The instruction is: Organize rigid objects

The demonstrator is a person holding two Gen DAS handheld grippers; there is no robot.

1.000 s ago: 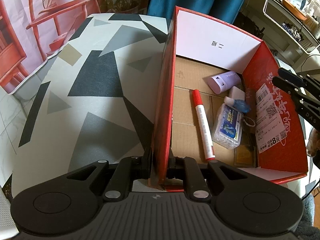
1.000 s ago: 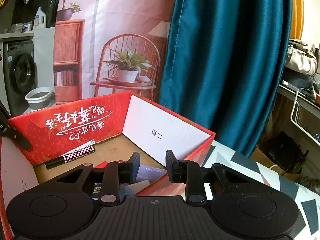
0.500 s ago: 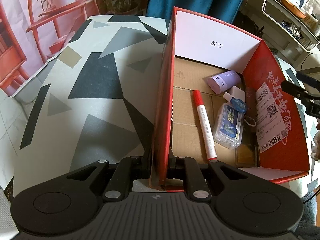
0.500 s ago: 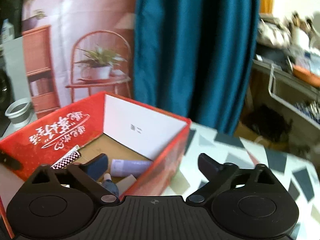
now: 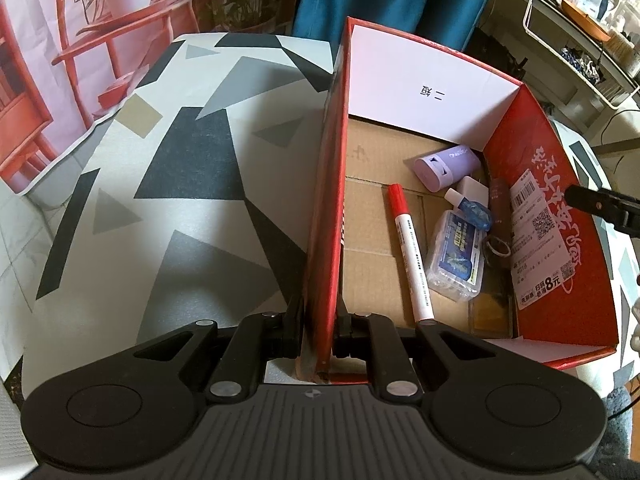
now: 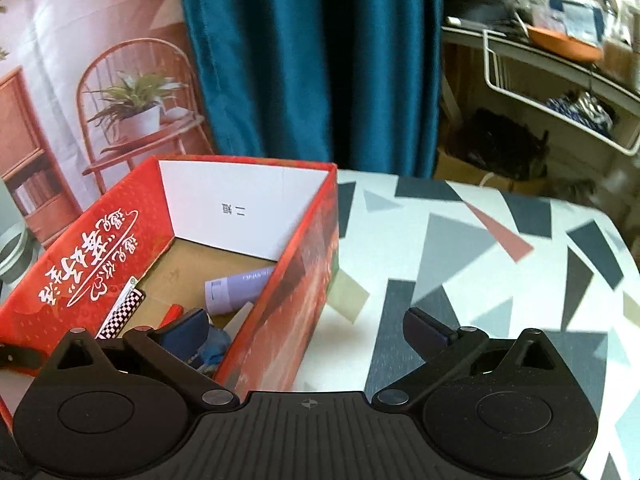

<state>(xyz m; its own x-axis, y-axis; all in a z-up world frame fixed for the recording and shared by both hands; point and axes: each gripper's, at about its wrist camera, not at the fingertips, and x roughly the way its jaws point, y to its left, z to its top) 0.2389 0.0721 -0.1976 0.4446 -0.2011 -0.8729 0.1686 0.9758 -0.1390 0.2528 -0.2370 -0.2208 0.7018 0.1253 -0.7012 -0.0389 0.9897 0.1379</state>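
Left gripper (image 5: 318,334): clamped on the box (image 5: 325,216) wall, near corner.
Right gripper (image 6: 306,332): jaws have just been opening, now spread wide with nothing gripped, straddling the box's other wall.
Box: on the table (image 5: 192,208) (patterned cloth).
Inside: marker (image 5: 410,256), purple tube (image 5: 446,166), clear case (image 5: 456,254).

The box (image 5: 552,184) is set on the table (image 5: 192,184). A marker (image 5: 412,256) is laid inside, left of a case (image 5: 456,256); a tube (image 5: 448,166) is lodged behind them.
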